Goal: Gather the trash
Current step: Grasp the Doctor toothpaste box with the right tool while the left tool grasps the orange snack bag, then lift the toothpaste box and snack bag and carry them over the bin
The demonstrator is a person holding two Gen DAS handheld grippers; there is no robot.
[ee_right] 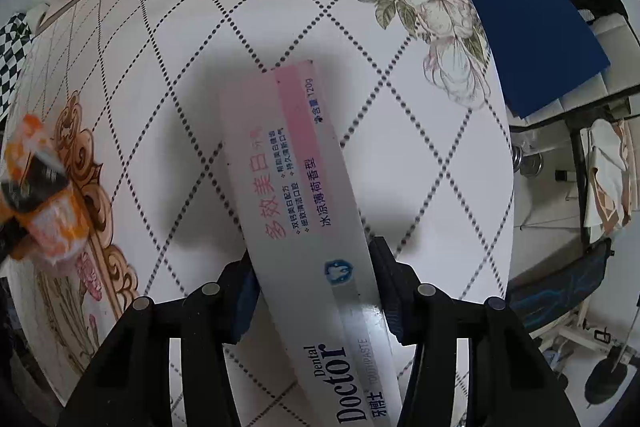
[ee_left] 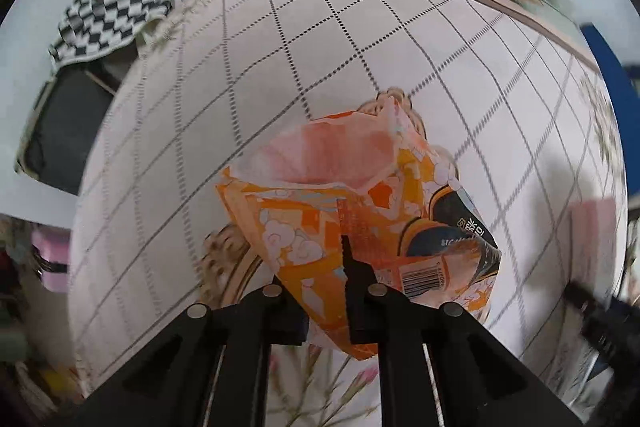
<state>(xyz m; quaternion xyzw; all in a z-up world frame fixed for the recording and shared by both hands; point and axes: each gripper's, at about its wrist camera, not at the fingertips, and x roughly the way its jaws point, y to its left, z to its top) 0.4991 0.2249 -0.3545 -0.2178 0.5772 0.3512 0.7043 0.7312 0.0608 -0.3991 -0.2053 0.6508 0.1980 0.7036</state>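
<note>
Right gripper (ee_right: 312, 291): nearest the right wrist lens; jaws clamped across the width of the toothpaste box (ee_right: 304, 203), one pad on each long side.
Toothpaste box: white and pink carton, slanting from between the jaws out over the table (ee_right: 420, 163); its far end points toward the table's flower print.
Left gripper (ee_left: 326, 299): nearest the left wrist lens; jaws pinched nearly together on the lower edge of the snack bag (ee_left: 340, 195).
Snack bag: orange, crumpled, mouth gaping upward and away from the jaws, above the middle of the table; in the right wrist view it sits at the table's left edge.
Containers: the bag's open mouth shows only a pale lining, no contents visible; whether the carton is empty cannot be told. No bin in either view.
Step in hand (judged): securing both pieces for removal.
Good practice: keep the thin bag edge deep in the pads; lift the carton level so it cannot pivot.
</note>
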